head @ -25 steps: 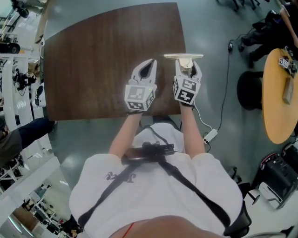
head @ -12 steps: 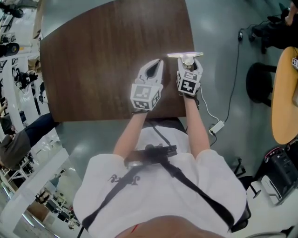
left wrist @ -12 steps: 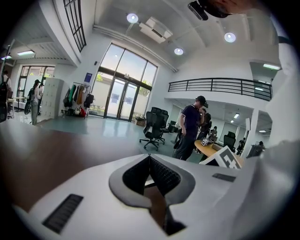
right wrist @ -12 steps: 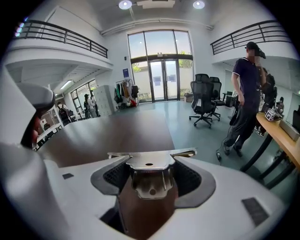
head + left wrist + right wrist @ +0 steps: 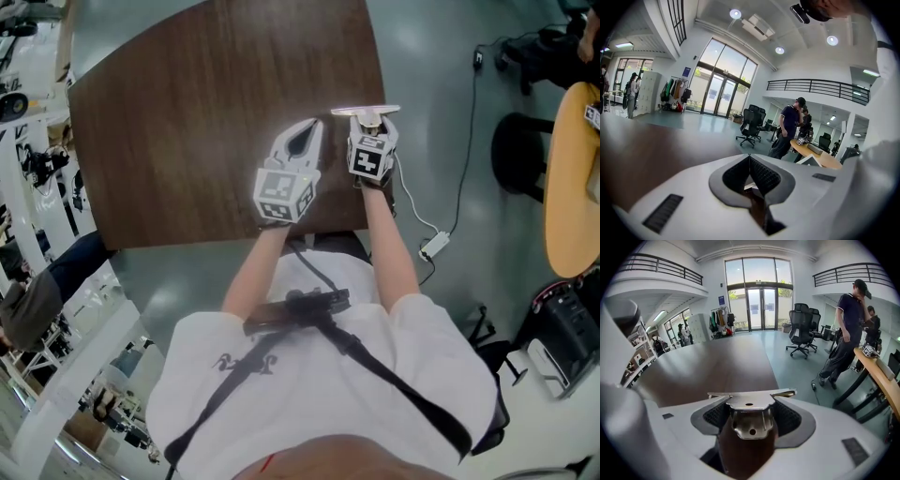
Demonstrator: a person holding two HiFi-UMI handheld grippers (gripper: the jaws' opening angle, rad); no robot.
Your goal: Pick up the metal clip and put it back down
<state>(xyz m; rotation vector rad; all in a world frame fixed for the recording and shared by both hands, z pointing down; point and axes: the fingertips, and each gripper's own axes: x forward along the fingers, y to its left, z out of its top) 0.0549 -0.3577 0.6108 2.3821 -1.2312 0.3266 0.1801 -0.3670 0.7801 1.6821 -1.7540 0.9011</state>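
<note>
The metal clip (image 5: 749, 412) is a shiny steel piece with a flat cross bar on top and a bent tab with a hole below. My right gripper (image 5: 750, 416) is shut on it, its dark ribbed pads (image 5: 787, 417) pressing both sides. In the head view the clip (image 5: 366, 112) shows as a pale bar at the tip of the right gripper (image 5: 371, 125), above the right edge of the brown table (image 5: 187, 103). My left gripper (image 5: 307, 131) rests beside it over the table, jaws closed tip to tip with nothing between them (image 5: 750, 161).
The wooden table top stretches ahead and to the left. Its right edge lies just past the right gripper, with grey floor and a cable (image 5: 412, 211) beyond. A round orange table (image 5: 572, 178) stands far right. People and office chairs (image 5: 801, 329) are farther off.
The right gripper with the clip has tilted up and drawn slightly toward the table's right edge. The left gripper has stayed about where it was.
</note>
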